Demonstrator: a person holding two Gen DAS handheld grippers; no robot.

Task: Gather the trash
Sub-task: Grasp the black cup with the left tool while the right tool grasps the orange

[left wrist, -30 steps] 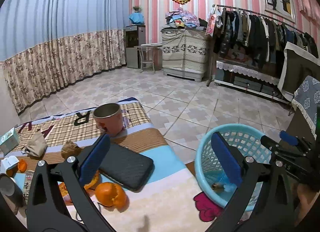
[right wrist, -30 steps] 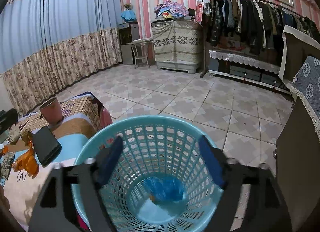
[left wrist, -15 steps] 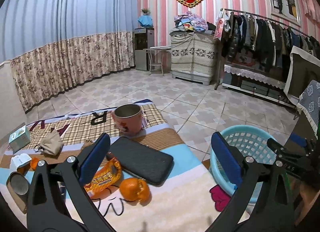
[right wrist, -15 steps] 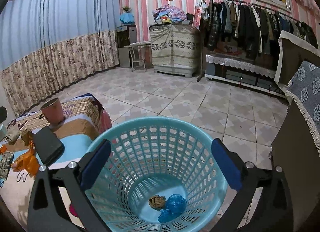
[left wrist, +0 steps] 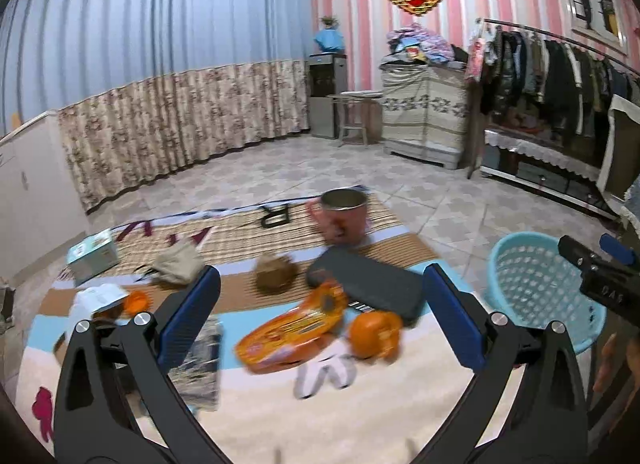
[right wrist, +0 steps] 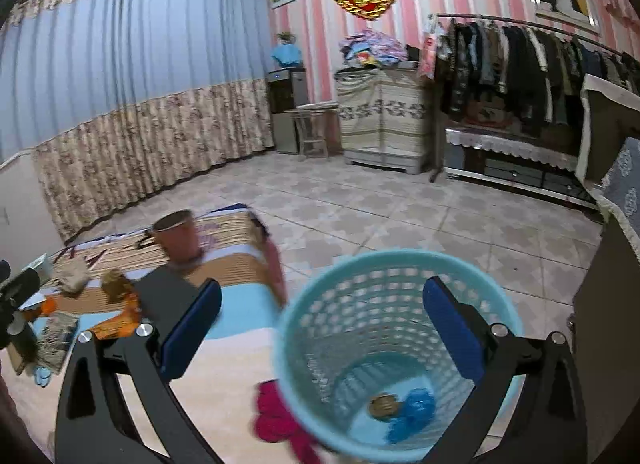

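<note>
Above the blue basket point(right wrist: 400, 284), holding a brown scrap point(right wrist: 384, 404) and blue wrapper point(right wrist: 414, 410), right gripper point(right wrist: 320, 328) spread wide, empty; beside it, left gripper point(left wrist: 320, 312) likewise apart.

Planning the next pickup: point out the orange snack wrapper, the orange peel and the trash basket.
orange snack wrapper point(left wrist: 294, 330), left wrist view, middle of the pack
orange peel point(left wrist: 374, 334), left wrist view, its rounded front
trash basket point(right wrist: 384, 256), right wrist view, far rim
</note>
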